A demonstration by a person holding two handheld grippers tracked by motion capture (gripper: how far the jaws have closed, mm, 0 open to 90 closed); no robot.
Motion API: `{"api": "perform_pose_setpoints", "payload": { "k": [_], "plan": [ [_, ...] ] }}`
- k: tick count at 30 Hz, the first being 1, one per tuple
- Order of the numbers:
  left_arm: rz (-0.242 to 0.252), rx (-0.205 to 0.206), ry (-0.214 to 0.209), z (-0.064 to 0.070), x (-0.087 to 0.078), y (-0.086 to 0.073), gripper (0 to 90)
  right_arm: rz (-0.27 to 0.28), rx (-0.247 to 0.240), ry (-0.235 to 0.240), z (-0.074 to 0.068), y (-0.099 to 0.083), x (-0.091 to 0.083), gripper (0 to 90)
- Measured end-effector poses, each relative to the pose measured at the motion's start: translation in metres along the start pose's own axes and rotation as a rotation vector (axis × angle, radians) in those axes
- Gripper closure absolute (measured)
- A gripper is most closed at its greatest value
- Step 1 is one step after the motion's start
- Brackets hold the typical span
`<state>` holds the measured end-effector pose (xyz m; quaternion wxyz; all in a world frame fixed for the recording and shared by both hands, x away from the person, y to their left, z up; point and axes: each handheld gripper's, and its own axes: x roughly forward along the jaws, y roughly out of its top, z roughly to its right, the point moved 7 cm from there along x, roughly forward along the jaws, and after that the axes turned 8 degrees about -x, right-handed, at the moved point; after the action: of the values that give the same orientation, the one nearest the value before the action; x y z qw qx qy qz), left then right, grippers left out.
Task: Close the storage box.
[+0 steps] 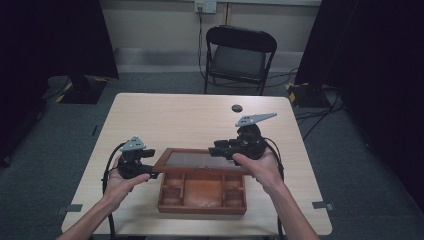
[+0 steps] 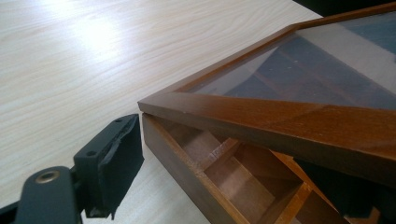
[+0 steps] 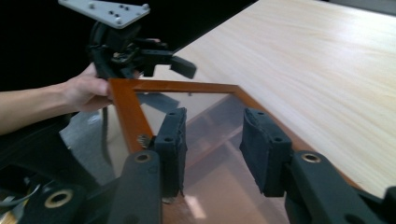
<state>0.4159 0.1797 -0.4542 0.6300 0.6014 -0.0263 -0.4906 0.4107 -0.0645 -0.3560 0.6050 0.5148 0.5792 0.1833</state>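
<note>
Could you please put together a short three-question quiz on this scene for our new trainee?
1. True or false: the glass-paned lid of the wooden compartment box lies fully shut.
2. What stands beyond the far edge of the table? A) a black folding chair B) a shelf C) a ladder
3. Fill in: a small dark round object lies near the table's ___ edge.

Key
1. False: the lid is raised, with the left gripper at its left front corner and the right gripper at its right side; in the left gripper view the compartments show beneath the lid's frame.
2. A, the chair.
3. far
</note>
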Motion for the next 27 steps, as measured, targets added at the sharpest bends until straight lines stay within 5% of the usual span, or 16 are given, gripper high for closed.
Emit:
{"api": "perform_pose_setpoints", "payload": {
  "k": [5,8,27],
  "plan": [
    [0.002,-0.006,-0.015,0.001,0.001,-0.003,15.7,-0.039,-0.028,0.047,-0.009,0.0,0.006,67.5],
    [-0.008,-0.007,-0.022,0.002,0.002,-0.006,15.9,-0.077,-0.036,0.117,-0.019,-0.003,0.012,69.8],
    [-0.021,-0.014,-0.04,0.003,0.004,-0.009,16.1,-0.173,-0.049,0.209,-0.03,-0.019,0.03,80.1]
  ]
}}
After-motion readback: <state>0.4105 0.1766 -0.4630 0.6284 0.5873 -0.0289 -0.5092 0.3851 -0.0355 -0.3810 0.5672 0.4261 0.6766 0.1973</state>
